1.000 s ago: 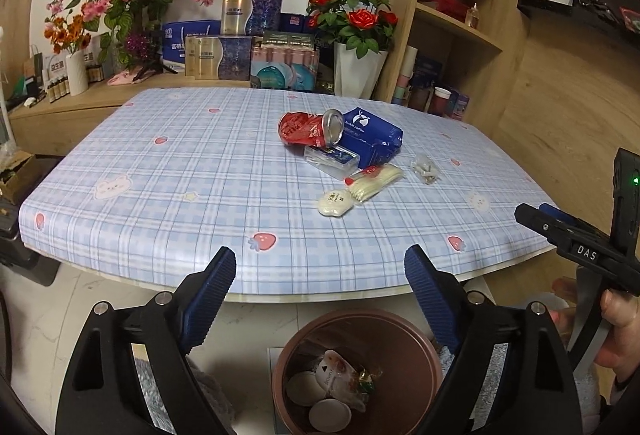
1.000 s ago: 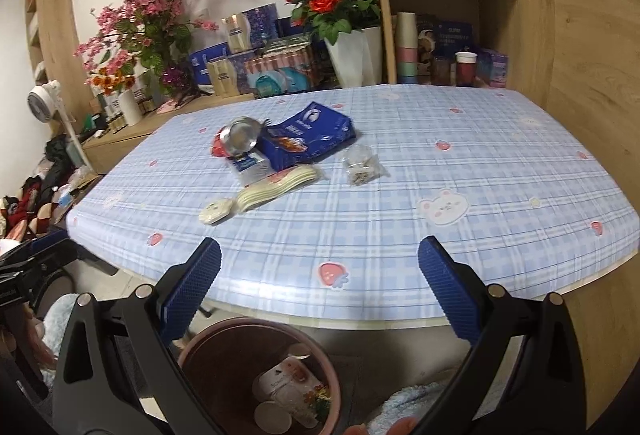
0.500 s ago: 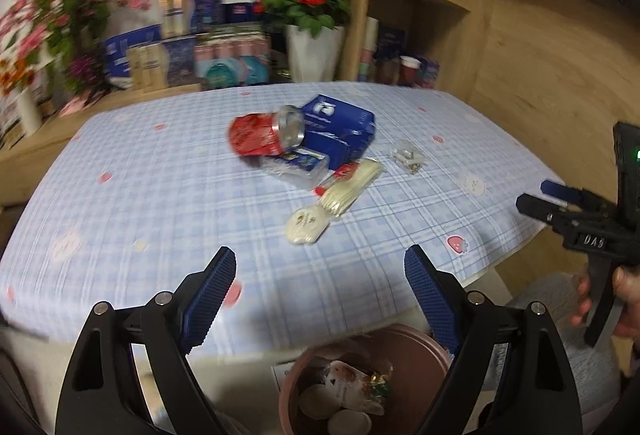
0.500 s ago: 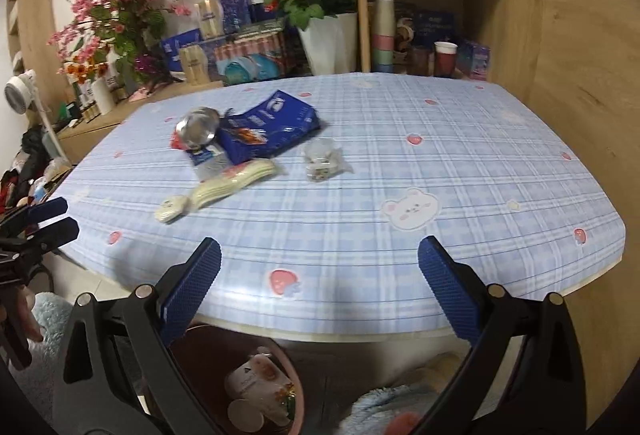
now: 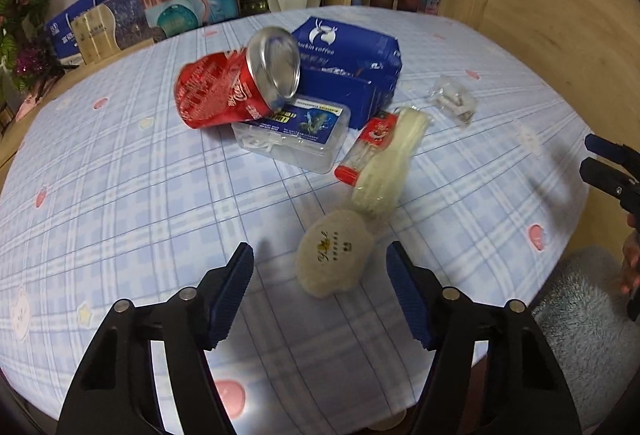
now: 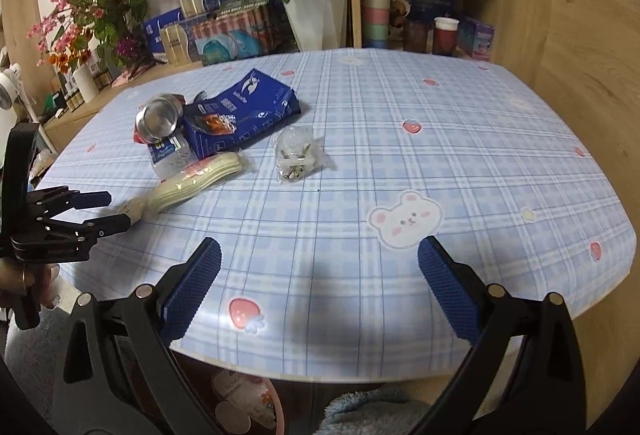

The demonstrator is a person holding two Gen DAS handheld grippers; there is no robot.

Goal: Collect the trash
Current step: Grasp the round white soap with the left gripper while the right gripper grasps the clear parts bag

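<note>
Trash lies in a loose cluster on the checked worktop [image 5: 120, 215], and the nearest piece, a cream oval packet [image 5: 334, 259], serves as the landmark. The left gripper [image 5: 320, 289] hangs tilted down just on the near side of that packet; its fingers [image 5: 232, 291] are closing but stand apart, one to each side of the packet's near end, with no pad pressing on it. Just beyond the packet, touching its far end, lies a pale sleeve of chopsticks with a red label [image 5: 384, 155]. Farther on and to the left sits a clear plastic box with a blue label [image 5: 294, 133], and a crushed red cola can [image 5: 236, 85] leans on the box's far edge. Behind the can and box lies a blue coffee bag [image 5: 352, 59]. Off to the right of the chopstick sleeve, apart from it, is a small clear bag of screws [image 6: 298, 153]. The right gripper [image 6: 320, 285] hovers over the worktop's near edge, well right of the packet, fingers spread wide and holding nothing. Below that edge shows the rim of a brown bin [image 6: 276, 403].
</note>
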